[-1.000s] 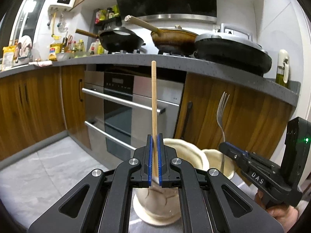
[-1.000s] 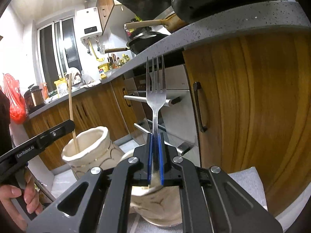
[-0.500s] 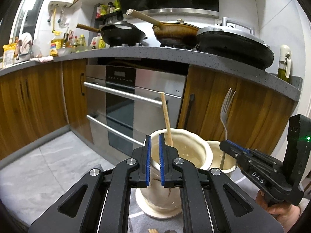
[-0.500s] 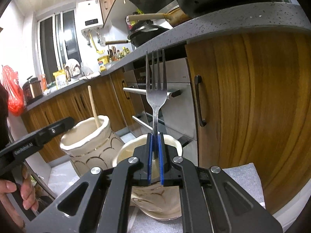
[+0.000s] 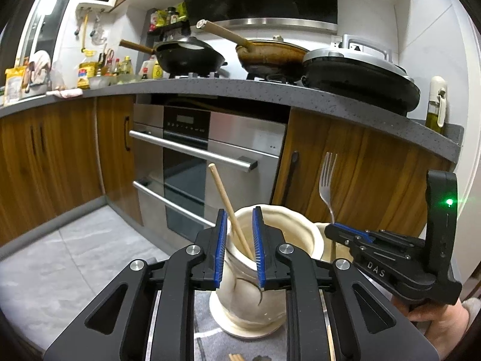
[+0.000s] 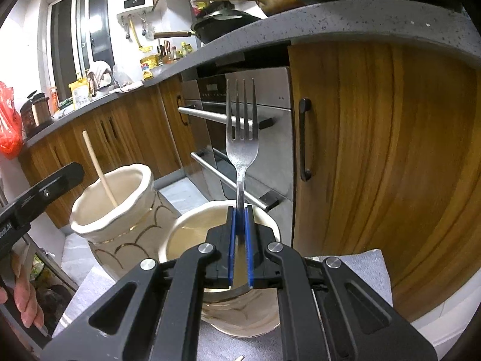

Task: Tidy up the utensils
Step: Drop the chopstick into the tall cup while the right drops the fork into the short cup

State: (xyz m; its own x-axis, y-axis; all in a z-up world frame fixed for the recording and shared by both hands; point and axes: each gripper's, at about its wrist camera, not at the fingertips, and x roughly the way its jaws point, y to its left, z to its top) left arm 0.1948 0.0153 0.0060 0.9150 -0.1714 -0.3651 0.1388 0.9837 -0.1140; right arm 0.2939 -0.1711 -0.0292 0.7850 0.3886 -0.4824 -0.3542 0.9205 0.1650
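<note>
A wooden chopstick [image 5: 228, 207] leans inside the tall cream jar [image 5: 285, 270], also seen as the chopstick [image 6: 100, 170] in the jar [image 6: 120, 210] from the right wrist view. My left gripper [image 5: 239, 249] hovers at that jar's near rim, its jaws opening, and the pads do not press the chopstick. My right gripper [image 6: 240, 240] is shut on the handle of a steel fork [image 6: 243, 141], tines up, over the mouth of a shorter cream jar [image 6: 192, 231]. From the left wrist view the fork [image 5: 327, 186] and the right gripper [image 5: 336, 228] show at the right.
Both jars stand on a grey cloth [image 6: 360, 267] on a low surface. Wooden cabinet doors [image 6: 375, 150] and a steel oven [image 5: 192, 162] stand close behind. Pans [image 5: 192, 57] sit on the grey counter [image 5: 240, 90] above. More chopstick ends [image 5: 236, 356] lie near the bottom edge.
The left gripper let go of the chopstick, which dropped into the tall jar and now leans left. The right gripper brought the fork down toward the shorter jar's mouth.
</note>
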